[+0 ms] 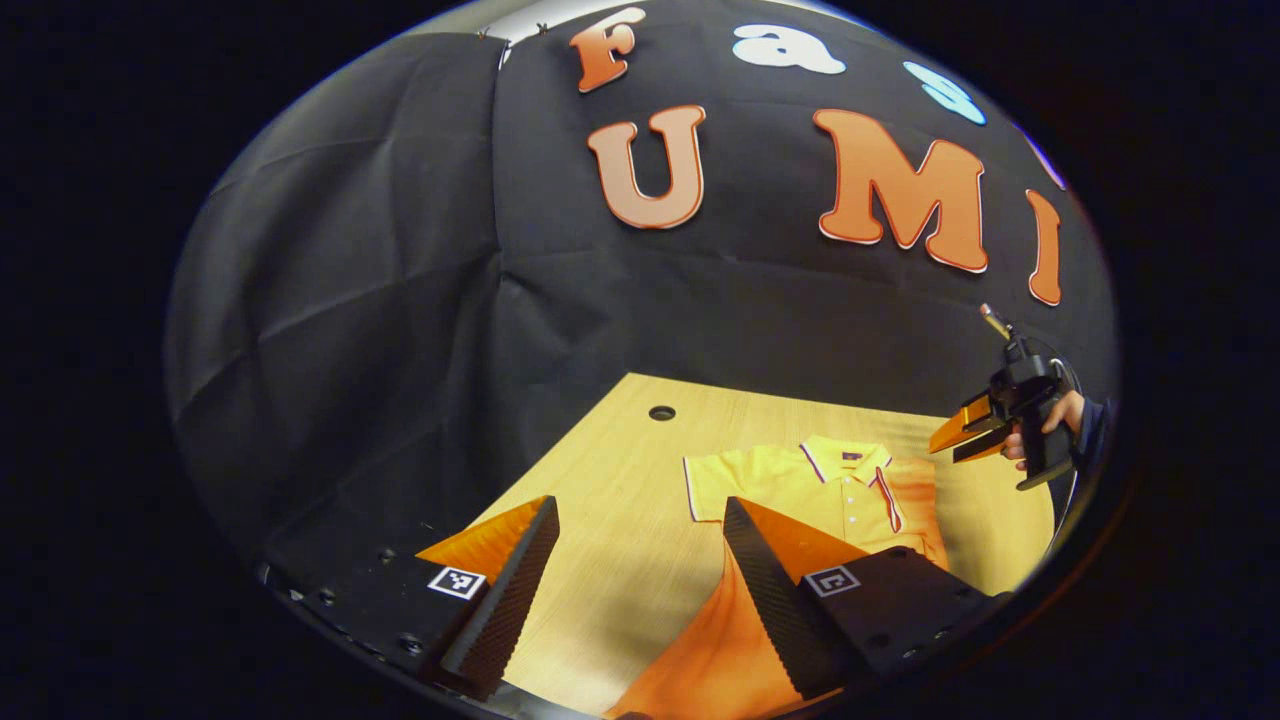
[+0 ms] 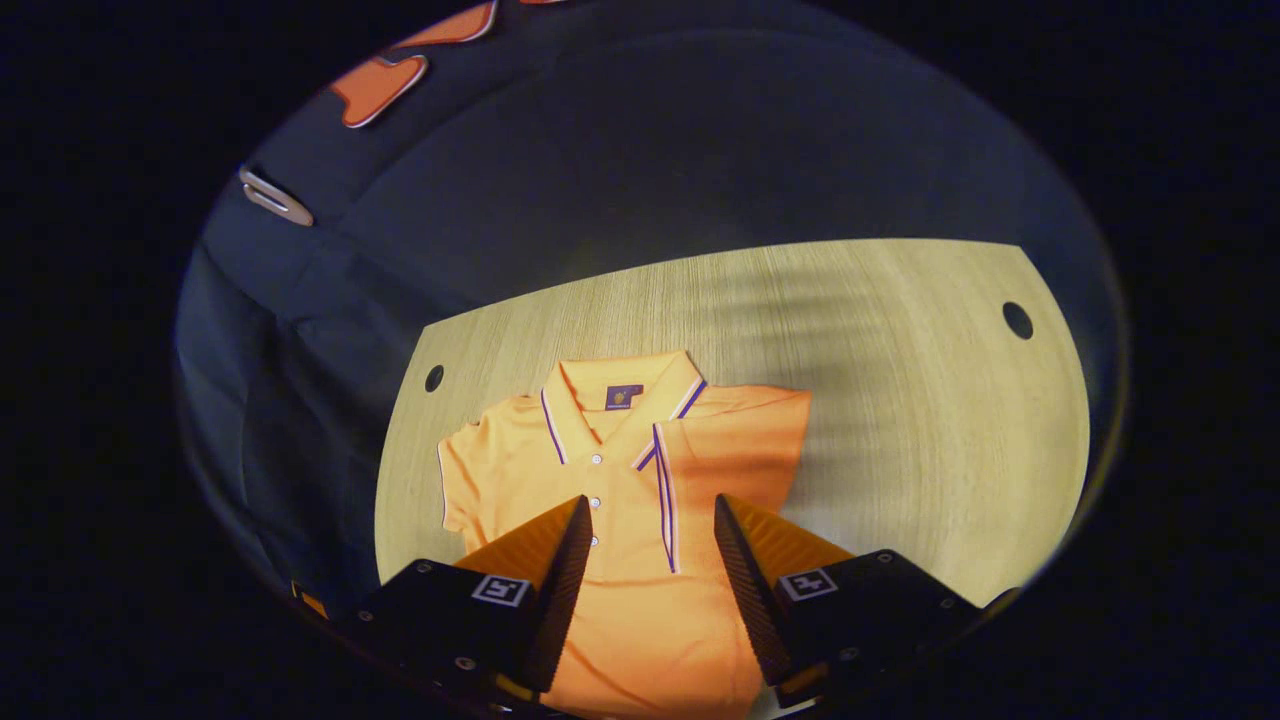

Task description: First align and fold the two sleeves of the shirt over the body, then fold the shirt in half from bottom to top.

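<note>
I see both grippers, left (image 1: 640, 520) and right (image 2: 650, 520), open and empty above the shirt (image 2: 630, 470) lying flat on the table (image 2: 900, 400).

Shirt (image 2: 640, 480) lies flat on table (image 2: 900, 380), collar toward booth wall, hem toward viewer. In right gripper view, one sleeve (image 2: 735, 440) folded over body; other sleeve (image 2: 465, 475) spread out on table at left. Table hole (image 2: 433, 378) just beyond that sleeve, second hole (image 2: 1017, 320) far right. Right gripper (image 2: 650, 540) above shirt front, fingers apart. In left gripper view, left gripper (image 1: 640, 560) above table beside shirt, parted; right gripper (image 1: 965, 435) farther off, past collar.
</note>
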### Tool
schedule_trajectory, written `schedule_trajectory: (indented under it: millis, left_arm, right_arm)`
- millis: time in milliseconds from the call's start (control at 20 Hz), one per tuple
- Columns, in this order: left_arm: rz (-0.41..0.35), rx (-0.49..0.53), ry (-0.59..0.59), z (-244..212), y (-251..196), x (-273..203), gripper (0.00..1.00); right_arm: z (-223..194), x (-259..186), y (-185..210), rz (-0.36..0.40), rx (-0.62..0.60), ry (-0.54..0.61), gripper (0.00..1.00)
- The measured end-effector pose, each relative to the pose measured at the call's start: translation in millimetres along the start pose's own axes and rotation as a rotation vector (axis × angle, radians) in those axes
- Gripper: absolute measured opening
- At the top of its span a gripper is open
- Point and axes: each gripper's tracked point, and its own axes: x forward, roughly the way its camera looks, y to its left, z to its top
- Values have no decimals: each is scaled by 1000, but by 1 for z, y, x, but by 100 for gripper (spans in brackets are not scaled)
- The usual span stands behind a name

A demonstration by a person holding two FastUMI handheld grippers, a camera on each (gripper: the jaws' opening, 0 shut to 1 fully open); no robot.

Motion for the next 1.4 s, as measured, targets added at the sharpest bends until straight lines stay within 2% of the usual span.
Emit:
schedule_trajectory:
  millis: [50, 150, 250, 350, 500, 700, 1150, 1400]
  left_arm:
    - [-31, 1, 23, -1, -4, 10, 99]
    - [-80, 16, 66, 3, -16, 37, 99]
    - [-96, 46, 145, -2, -21, 72, 100]
    - [-144, 27, 237, -8, -32, 105, 100]
    - [-194, -21, 355, -10, -28, 142, 99]
    - [-233, -29, 475, -14, -33, 188, 99]
    - [-252, 50, 716, -58, -46, 275, 98]
    - [-247, 79, 839, -93, -61, 310, 99]
  right_arm:
    - [3, -10, -3, -10, -13, -30, 83]
    - [10, -36, -8, -29, -21, -91, 92]
    - [14, -58, -8, -39, -9, -149, 95]
    - [16, -83, -10, -59, 5, -218, 97]
    - [18, -118, -20, -123, 7, -312, 98]
    - [8, -152, -28, -200, 18, -384, 99]
    - [-32, -209, -38, -312, 86, -485, 99]
    - [-51, -225, -29, -334, 104, -515, 99]
